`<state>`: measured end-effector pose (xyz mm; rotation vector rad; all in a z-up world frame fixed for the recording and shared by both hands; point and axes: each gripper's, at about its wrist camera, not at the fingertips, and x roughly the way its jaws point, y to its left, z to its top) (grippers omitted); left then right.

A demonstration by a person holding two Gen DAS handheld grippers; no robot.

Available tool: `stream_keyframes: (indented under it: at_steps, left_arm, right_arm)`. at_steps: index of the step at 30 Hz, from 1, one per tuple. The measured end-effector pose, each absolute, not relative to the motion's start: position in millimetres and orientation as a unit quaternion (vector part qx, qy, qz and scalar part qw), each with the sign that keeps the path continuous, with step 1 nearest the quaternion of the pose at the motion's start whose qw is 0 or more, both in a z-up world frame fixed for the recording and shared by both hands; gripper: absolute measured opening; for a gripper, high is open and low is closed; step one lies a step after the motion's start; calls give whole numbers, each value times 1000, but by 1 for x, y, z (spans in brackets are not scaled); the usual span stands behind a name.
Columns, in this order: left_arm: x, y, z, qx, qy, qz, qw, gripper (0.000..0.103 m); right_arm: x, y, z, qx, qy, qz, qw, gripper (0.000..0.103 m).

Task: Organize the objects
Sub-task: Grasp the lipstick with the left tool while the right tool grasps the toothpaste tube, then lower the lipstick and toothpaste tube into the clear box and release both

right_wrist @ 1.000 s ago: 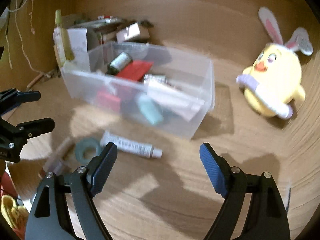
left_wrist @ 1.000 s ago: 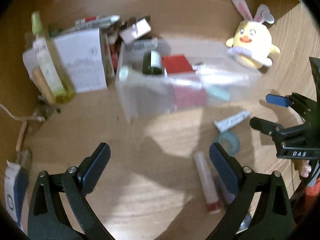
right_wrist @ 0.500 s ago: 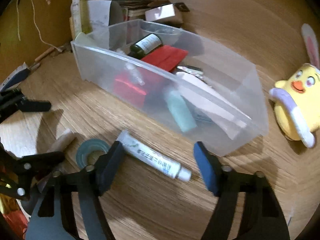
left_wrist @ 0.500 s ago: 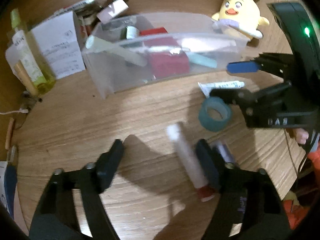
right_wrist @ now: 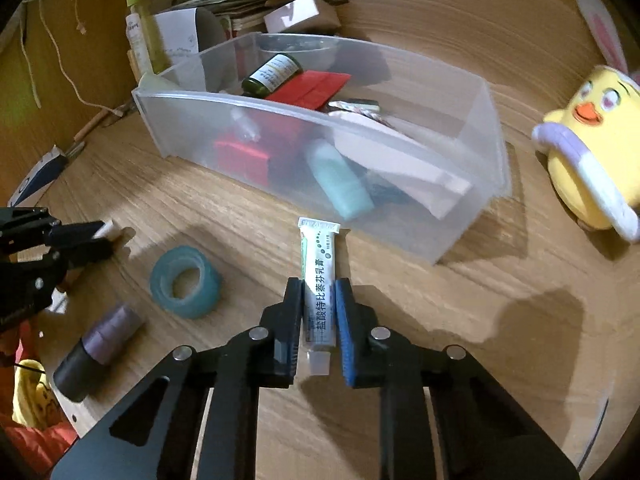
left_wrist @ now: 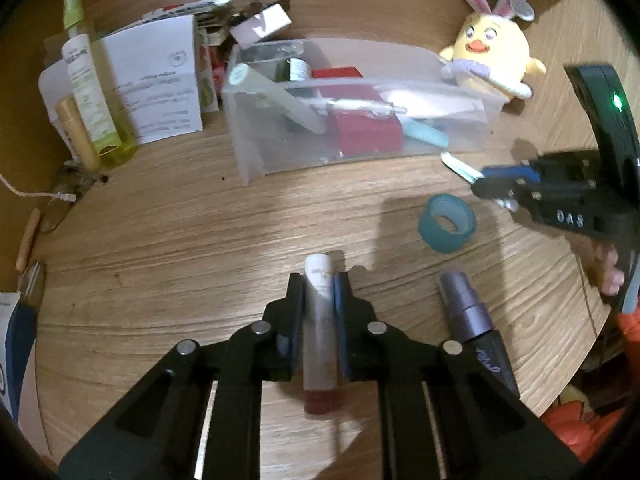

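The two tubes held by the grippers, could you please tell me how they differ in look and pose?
The left gripper holds a round frosted tube with a dark red end nearest the camera. The right gripper holds a flat white ointment tube with dark printed text, a crimped far end and a white cap nearest the camera. Both are clamped between closed fingers, pointing towards the clear bin.

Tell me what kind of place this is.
Most likely a desk or shelf top at home, used for toiletries and odds and ends. The wooden surface holds a clear plastic bin of small bottles and boxes, a yellow plush chick with bunny ears, and a roll of teal tape.
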<state>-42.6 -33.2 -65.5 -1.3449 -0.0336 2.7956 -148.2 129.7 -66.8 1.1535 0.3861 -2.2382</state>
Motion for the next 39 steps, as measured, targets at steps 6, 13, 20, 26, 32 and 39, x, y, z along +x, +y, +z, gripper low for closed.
stream_keyframes:
  at_steps: [6,13,20,26,32,39]
  left_arm:
    - [-43,-39,-46,-404,-26,914,15,14]
    - [-52,-36,-15,-358,-37,933,19,14]
    - [-63,-30,15,-319,-41,946,25,14]
    - [-80,-29,45,-286,-45,957,28,14]
    - [-105,-26,63,-275,-48,960,29,14]
    - [-144,-18,52,-306,-59,949,52,14]
  right_arm:
    - [-135,144,-51,411,103,-858,291,15]
    - [-124,152,-17,362,71,-883,291,15]
    - [-130,155,12,322,46,-899,292,15]
    - [-146,154,32,300,30,-910,283,15]
    - [-164,149,50,283,32,-921,266,15]
    - [-192,132,37,305,46,-917,253,15]
